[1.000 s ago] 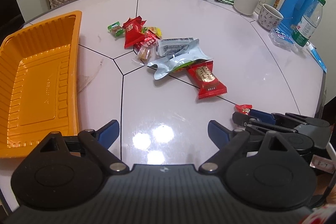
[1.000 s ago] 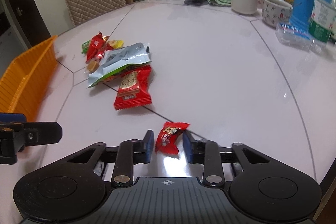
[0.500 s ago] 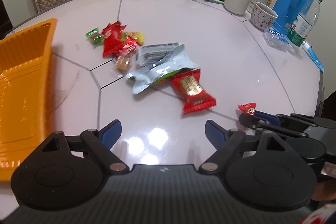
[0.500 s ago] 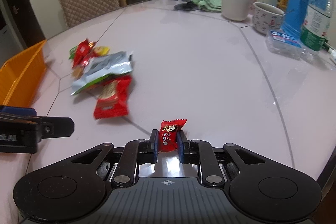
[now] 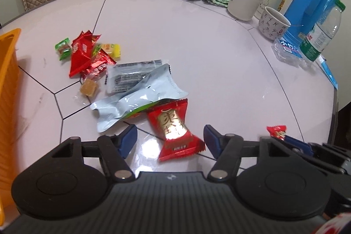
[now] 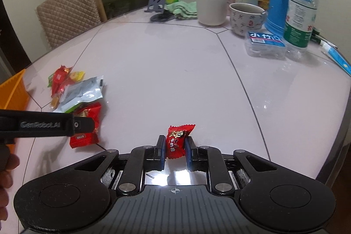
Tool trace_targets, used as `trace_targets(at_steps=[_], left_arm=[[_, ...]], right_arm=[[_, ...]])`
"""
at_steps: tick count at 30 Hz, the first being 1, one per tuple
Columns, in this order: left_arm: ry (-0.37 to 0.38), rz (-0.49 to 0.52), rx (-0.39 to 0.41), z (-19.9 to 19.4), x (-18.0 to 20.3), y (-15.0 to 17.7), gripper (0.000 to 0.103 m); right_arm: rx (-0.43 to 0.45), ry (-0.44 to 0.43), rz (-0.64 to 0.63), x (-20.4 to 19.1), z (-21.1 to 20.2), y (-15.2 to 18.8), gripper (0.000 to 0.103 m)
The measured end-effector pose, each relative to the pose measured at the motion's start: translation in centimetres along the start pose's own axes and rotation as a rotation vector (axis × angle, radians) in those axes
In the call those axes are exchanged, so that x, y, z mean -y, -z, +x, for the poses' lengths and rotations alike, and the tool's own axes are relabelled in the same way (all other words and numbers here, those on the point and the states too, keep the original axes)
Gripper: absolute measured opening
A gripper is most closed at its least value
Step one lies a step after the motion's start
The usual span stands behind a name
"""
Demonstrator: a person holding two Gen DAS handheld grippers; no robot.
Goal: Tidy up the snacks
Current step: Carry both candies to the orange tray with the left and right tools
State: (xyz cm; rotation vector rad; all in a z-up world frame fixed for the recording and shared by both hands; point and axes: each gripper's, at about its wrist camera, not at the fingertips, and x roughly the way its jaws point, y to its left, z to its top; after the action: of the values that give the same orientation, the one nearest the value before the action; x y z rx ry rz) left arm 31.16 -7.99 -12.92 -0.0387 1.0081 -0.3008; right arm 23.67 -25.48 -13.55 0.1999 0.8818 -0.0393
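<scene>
The bench [image 6: 175, 71] lies bare from its middle toward 12 o'clock; cups and bottles crowd the rim at 1 to 2 o'clock, and the orange tray [image 5: 7, 71] sits at the 9 o'clock edge. The snack pile [image 5: 122, 80] spreads toward 10 o'clock. The left hand-held gripper [image 5: 170, 140] hovers level, released, its 2 fingers straddling the large red packet [image 5: 175, 131]. The right hand-held gripper [image 6: 174, 149], low near the 5 o'clock rim, is clenched on a small red candy [image 6: 176, 142].

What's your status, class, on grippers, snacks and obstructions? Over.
Right gripper shut on small red candy. Left gripper open, straddling red-gold snack packet. Snack pile on table, orange tray left. Path clear.
</scene>
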Motion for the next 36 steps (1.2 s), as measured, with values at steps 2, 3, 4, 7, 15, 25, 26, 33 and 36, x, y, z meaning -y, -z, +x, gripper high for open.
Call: trace_targets(at_steps=[2, 3, 4, 7, 15, 25, 26, 33, 36], left_arm=[[-0.006, -0.001, -0.011, 0.6, 0.1, -0.1, 0.054], [-0.008, -0.001, -0.013, 0.8, 0.2, -0.2, 0.051], [-0.01, -0.001, -0.016, 1.0, 0.2, -0.3, 0.049], [-0.012, -0.001, -0.024, 1.3, 0.2, -0.4, 0.041], [-0.017, 0.013, -0.035, 1.4, 0.5, -0.2, 0.027], [-0.003, 0.041, 0.01, -2.2, 0.4, 1.3, 0.023], [-0.001, 0.04, 0.015, -2.8, 0.3, 1.5, 0.023], [-0.001, 0.002, 0.056, -7.8, -1.3, 2.9, 0.023], [-0.023, -0.021, 0.071, -10.1, -2.5, 3.6, 0.023]], right_arm=[[0.0, 0.004, 0.003, 0.2, -0.1, 0.1, 0.018], [-0.001, 0.006, 0.005, 0.4, -0.2, 0.2, 0.018], [-0.002, 0.008, 0.007, 0.5, -0.3, 0.2, 0.018], [-0.003, 0.01, 0.012, 0.8, -0.4, 0.3, 0.018], [-0.005, 0.002, 0.017, 1.2, -0.9, 0.3, 0.018], [0.006, -0.04, 0.002, 0.6, -2.6, 0.4, 0.018], [0.006, -0.049, 0.0, 0.4, -2.8, 0.4, 0.018], [0.006, -0.128, -0.044, -1.6, -4.6, 0.4, 0.018], [0.008, -0.173, -0.072, -3.0, -5.5, 0.4, 0.018]])
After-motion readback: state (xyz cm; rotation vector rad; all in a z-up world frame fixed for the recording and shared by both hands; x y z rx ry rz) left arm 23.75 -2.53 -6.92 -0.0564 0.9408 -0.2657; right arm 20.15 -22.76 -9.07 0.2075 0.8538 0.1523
